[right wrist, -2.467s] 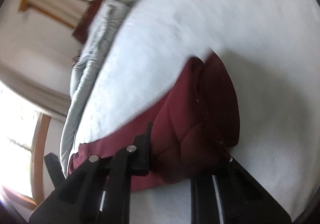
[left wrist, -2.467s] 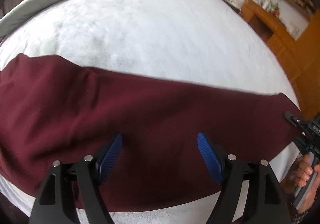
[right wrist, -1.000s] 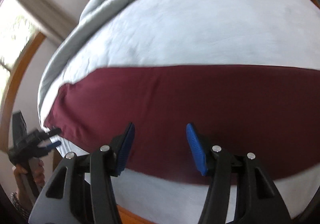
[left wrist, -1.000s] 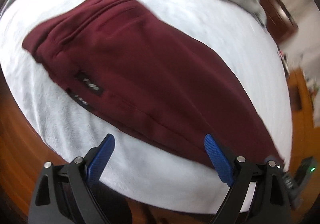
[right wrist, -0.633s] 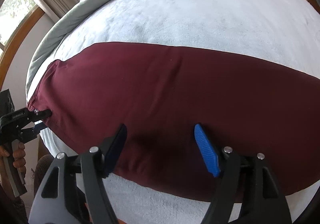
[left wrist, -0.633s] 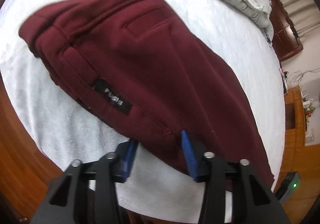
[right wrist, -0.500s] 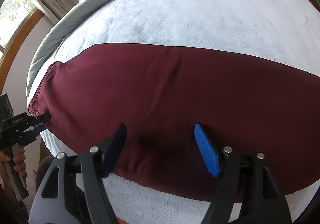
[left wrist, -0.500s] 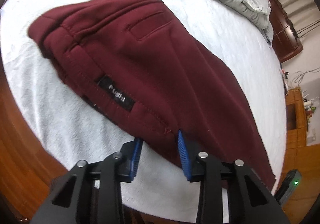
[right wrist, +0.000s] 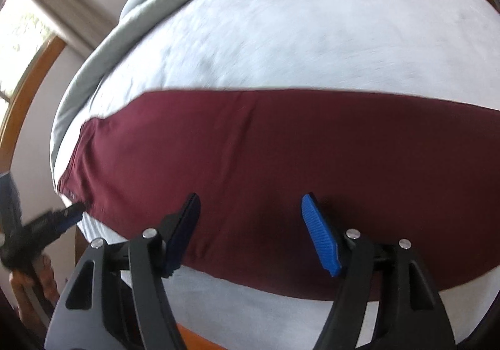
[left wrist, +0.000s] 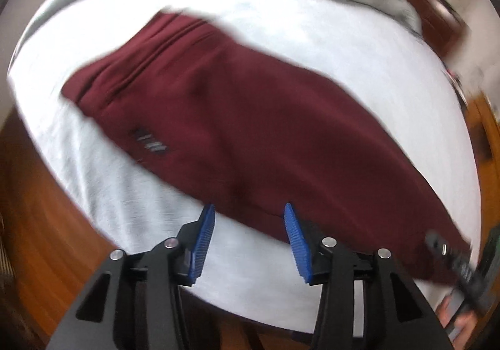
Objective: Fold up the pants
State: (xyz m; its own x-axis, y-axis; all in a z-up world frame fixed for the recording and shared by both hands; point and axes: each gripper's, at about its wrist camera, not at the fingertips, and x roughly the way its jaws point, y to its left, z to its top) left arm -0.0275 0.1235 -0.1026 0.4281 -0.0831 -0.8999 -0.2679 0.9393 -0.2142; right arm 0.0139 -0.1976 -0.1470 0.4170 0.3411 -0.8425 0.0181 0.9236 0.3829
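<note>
**Pants flat on the bed, both jaws apart**

The left view alone shows the waistband end of the pants (left wrist: 250, 119), with a small dark label (left wrist: 150, 142) near it. The right view shows the plain leg stretch (right wrist: 281, 169) and a window (right wrist: 22, 37) beyond the bed (right wrist: 312, 22).

The left gripper (left wrist: 248, 237) hovers at the pants' near edge, jaws partly spread and opening, pinching nothing. The right gripper (right wrist: 250, 225) stands wider over the leg, pads clear of the cloth.

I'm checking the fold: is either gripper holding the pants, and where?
Neither. The left gripper is opening at the pants' near edge; the right gripper hovers open above them.
</note>
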